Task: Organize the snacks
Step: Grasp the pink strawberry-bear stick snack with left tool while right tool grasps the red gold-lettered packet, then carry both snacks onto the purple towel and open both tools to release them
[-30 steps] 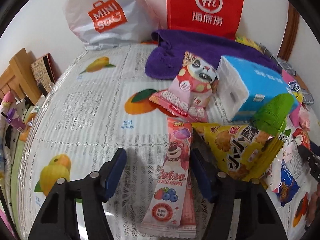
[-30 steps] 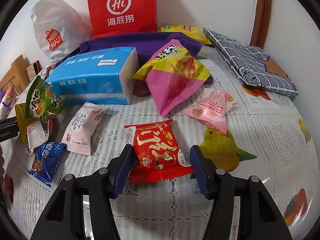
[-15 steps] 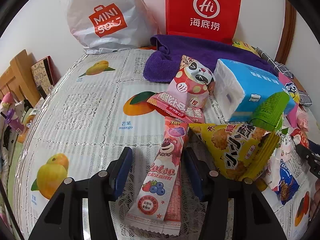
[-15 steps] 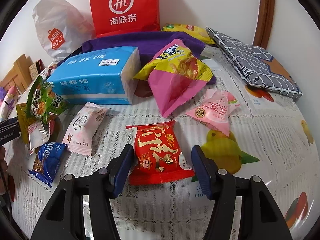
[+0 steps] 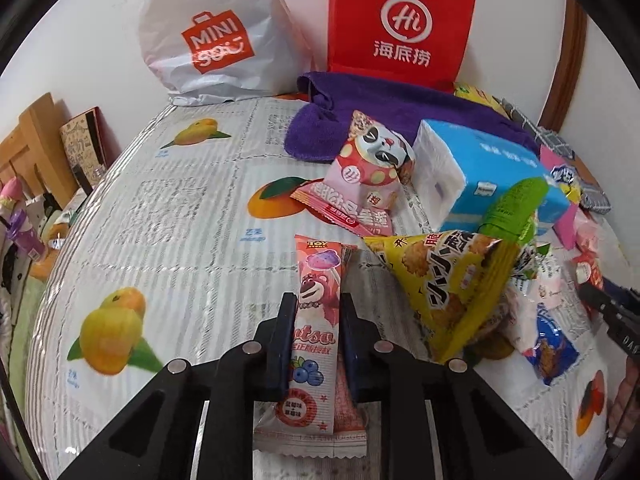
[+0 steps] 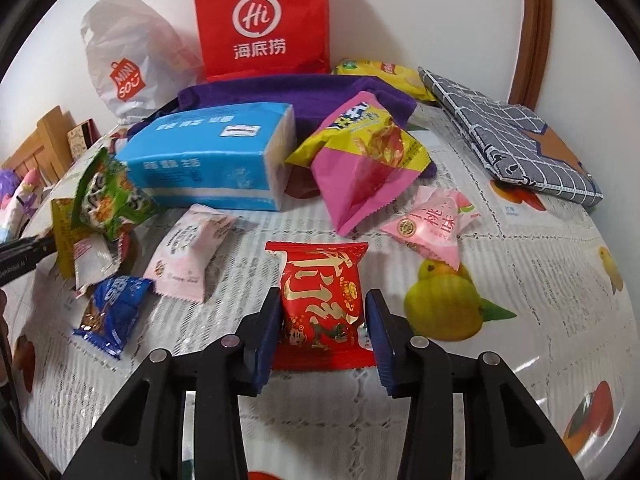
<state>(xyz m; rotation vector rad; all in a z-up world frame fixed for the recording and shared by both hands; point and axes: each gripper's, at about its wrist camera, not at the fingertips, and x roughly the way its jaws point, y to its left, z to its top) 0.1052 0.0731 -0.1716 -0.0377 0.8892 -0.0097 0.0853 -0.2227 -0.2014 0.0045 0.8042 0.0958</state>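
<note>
Lace-patterned cloth with printed fruit covers the table (image 5: 168,216) under both of your tools, and a white wall rises just behind it.

Your left tool (image 5: 318,332) is clamped on the pink stick pack (image 5: 316,320), which lies lengthwise between the pads with its top end poking out ahead. Left of this tool the cloth is bare all the way to the table's edge, where a wooden frame (image 5: 28,140) and small clutter stand below. Right of it sits a crowd: a yellow pouch (image 5: 452,280) just beside the pack, a panda bag (image 5: 368,168) ahead, and the blue tissue pack (image 5: 492,176) past that. A purple towel (image 5: 400,100), a white bag (image 5: 216,40) and a red bag (image 5: 400,24) line the wall ahead.

Your right tool (image 6: 324,320) is closing around the red packet (image 6: 320,300); the left pad touches its edge, while I can't tell whether the right pad has met it. To this tool's left lie a pale pink pack (image 6: 188,256), a blue pack (image 6: 112,308) and a green pouch (image 6: 108,196), near your left tool's tip (image 6: 24,252). Ahead sit a pink-and-yellow bag (image 6: 360,160) and a peach pouch (image 6: 436,228). To the right the cloth runs clear to the curved table edge, with a checked cloth (image 6: 516,144) at the far right by a brown frame (image 6: 532,32).
</note>
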